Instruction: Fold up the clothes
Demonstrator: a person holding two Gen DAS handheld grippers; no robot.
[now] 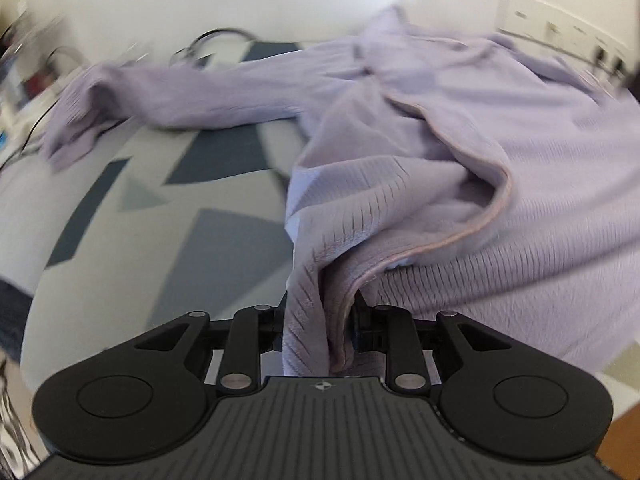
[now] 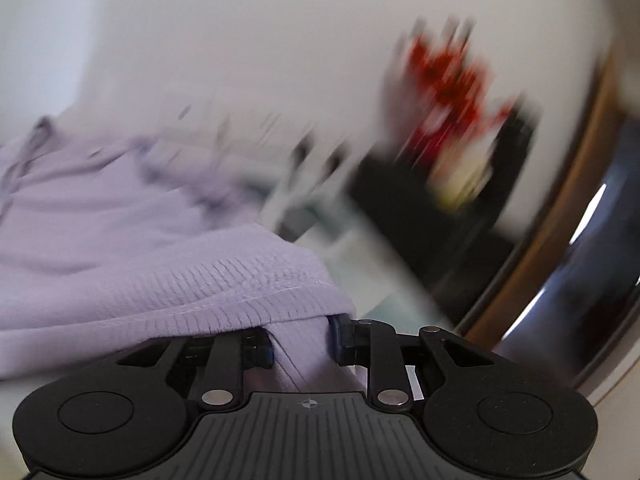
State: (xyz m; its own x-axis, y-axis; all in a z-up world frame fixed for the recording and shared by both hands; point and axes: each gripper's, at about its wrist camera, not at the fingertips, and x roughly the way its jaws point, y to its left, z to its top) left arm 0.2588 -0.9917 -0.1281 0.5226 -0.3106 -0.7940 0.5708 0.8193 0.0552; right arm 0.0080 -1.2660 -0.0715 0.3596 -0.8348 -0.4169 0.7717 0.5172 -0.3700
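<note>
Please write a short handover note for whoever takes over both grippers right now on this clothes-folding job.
Left gripper: shut on a bunched edge of the lilac sweater.
Right gripper: shut on another edge of the same sweater, at its ribbed hem.
The sweater lies crumpled on the patterned bed cover, one sleeve stretched out to the left in the left wrist view.
Done: both edges gripped.
Left: spread it flat, fold in the sleeves, fold the body. The right wrist view is badly blurred.

A grey-and-navy patterned cover (image 1: 120,208), black cables (image 1: 208,38), a wall socket panel (image 1: 560,20) — and something red, blurred (image 2: 448,80).
</note>
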